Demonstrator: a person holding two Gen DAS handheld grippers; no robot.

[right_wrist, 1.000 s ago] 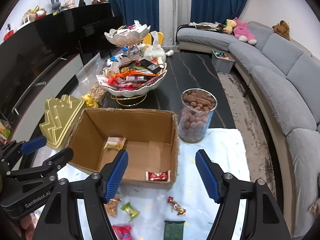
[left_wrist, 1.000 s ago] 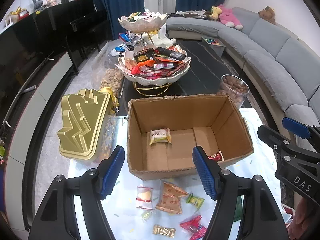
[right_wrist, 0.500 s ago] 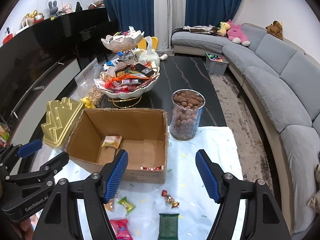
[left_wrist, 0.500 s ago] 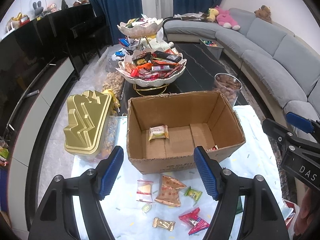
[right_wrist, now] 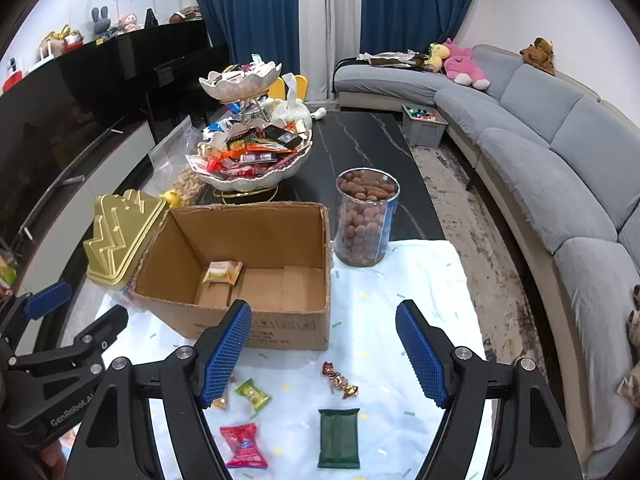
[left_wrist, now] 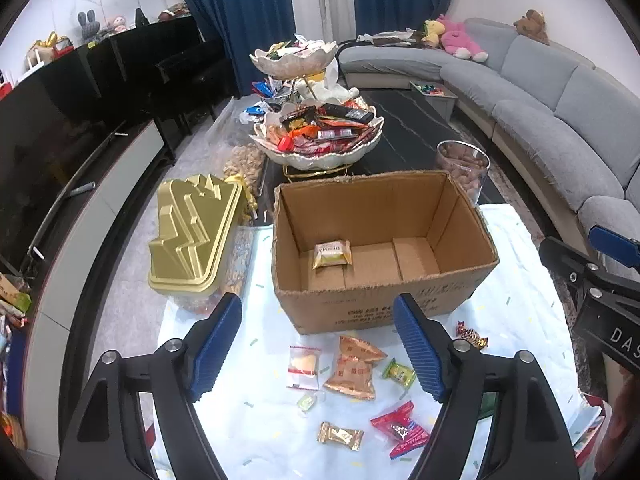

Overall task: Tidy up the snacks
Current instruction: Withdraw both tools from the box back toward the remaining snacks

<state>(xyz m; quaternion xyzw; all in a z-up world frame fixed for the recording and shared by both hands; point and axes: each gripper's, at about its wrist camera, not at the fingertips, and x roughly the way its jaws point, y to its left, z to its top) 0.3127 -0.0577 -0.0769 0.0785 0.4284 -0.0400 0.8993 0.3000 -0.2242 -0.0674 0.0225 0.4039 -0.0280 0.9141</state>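
Jaws: left gripper (left_wrist: 318, 342) opening, empty; right gripper (right_wrist: 323, 350) wide, empty | Snacks: one packet (left_wrist: 332, 254) inside box (left_wrist: 384, 312), others loose before box | Risk: small slippery wrappers may slide from jaws during pickup.

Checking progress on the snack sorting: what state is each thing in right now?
Cardboard box: open, upright, one yellow packet seen inside.
Loose snacks: on the white cloth, outside the box.
Nut jar: lidless, nearly full.
Tiered bowl: heaped with snacks.
Left tool: opening, empty.
Right tool: open, empty.
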